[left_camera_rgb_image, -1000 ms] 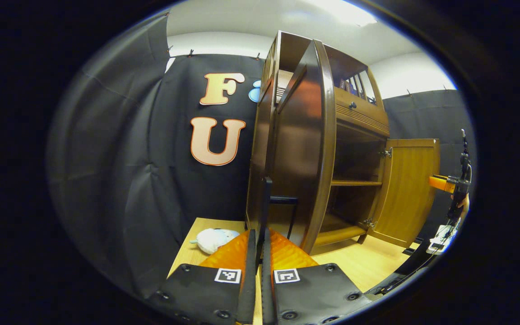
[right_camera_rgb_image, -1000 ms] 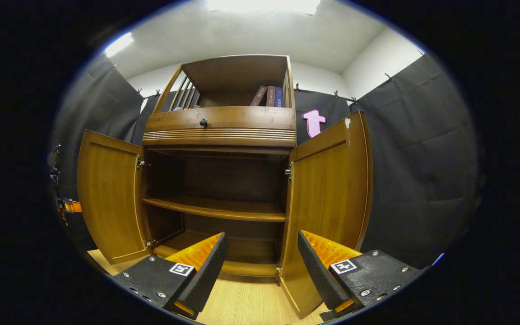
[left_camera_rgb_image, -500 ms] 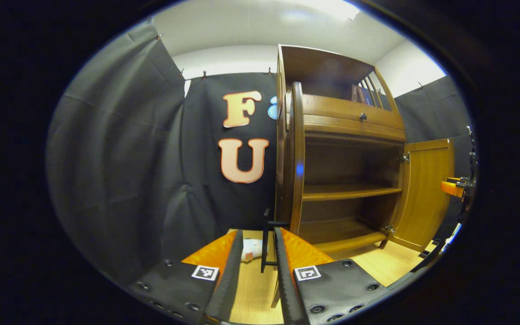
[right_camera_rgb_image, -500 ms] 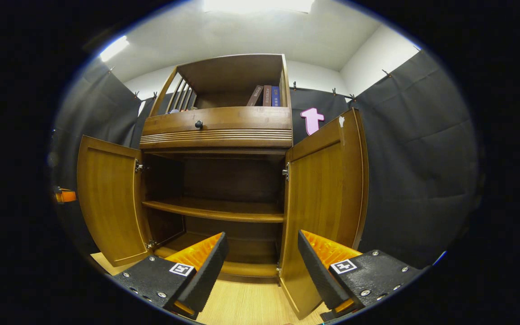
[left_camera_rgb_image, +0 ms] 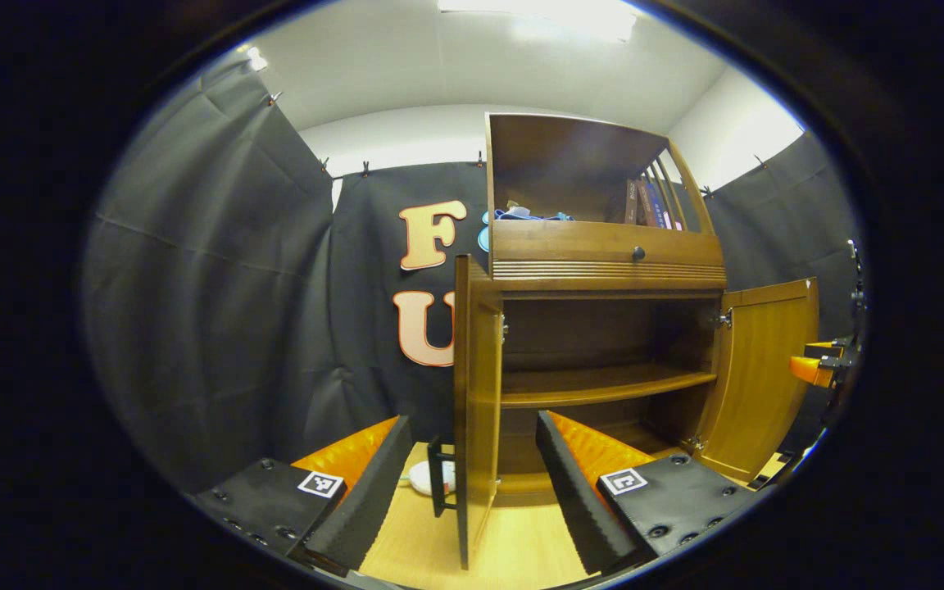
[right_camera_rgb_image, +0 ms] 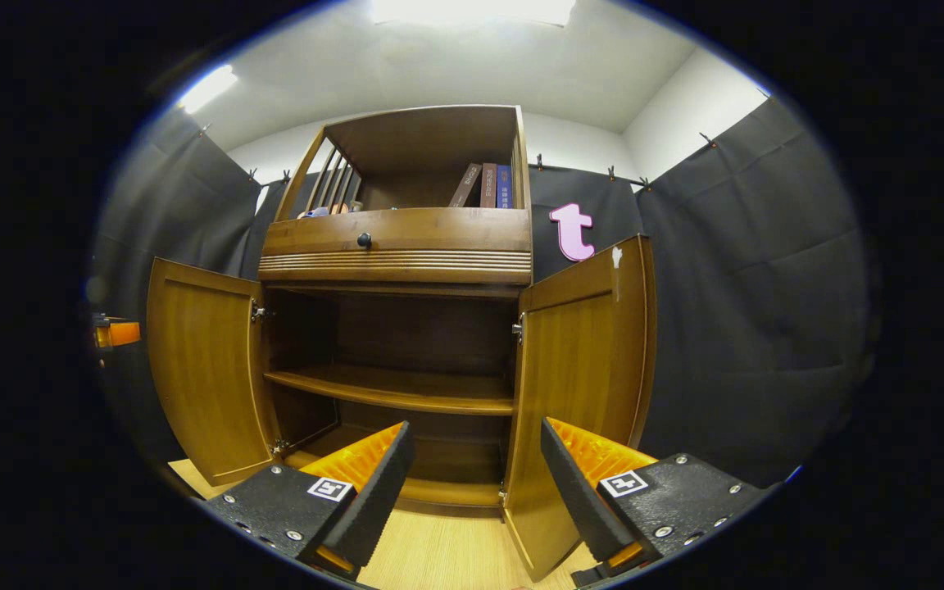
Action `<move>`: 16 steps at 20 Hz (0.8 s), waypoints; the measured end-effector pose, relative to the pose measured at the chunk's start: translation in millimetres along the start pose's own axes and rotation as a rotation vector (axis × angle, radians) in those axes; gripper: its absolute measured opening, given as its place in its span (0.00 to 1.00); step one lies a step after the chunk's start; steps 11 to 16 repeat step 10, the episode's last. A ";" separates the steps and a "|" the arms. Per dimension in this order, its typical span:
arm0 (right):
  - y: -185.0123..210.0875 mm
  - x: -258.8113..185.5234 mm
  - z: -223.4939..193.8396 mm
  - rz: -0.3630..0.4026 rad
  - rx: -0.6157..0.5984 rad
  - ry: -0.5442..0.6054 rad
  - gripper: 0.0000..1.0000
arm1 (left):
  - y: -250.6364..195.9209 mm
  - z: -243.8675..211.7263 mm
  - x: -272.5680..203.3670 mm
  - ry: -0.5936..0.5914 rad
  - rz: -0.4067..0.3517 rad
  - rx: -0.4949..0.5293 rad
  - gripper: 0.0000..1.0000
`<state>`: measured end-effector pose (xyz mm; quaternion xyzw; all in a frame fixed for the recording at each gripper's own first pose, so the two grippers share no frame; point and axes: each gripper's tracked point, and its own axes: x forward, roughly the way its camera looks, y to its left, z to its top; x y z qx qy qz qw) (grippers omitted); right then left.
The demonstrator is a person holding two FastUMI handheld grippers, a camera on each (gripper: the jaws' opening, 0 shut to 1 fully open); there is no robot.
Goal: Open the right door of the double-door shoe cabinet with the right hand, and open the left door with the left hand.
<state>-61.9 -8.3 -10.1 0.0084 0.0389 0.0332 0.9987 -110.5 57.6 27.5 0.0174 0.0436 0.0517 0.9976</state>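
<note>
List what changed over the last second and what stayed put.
The left gripper opened, let go of the left door's black handle and drew back from the left door, which stands open. The right gripper stayed open and empty, the right door stayed swung out, and the shelves are bare as before.

A staged recording booth, fitted out like a corner of a home, is shown. Black cloth is hung on all sides from clips along a line near its top edge, and plain white walls and a white ceiling with bright panel lights are seen above it at the top of the frame. A wooden shoe cabinet is placed at the centre on a light wood-grain floor. Books are stood on its open top shelf, a domestic touch.
</note>
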 end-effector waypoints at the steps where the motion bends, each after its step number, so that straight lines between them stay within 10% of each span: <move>1: -2.0 -0.8 3.0 -0.002 0.000 -0.004 0.98 | -3.5 2.0 2.1 -0.006 0.004 -0.013 0.97; 16: -25.1 -5.9 9.5 -0.034 0.003 -0.012 0.98 | -44.8 1.7 24.7 -0.006 -0.032 -0.001 0.95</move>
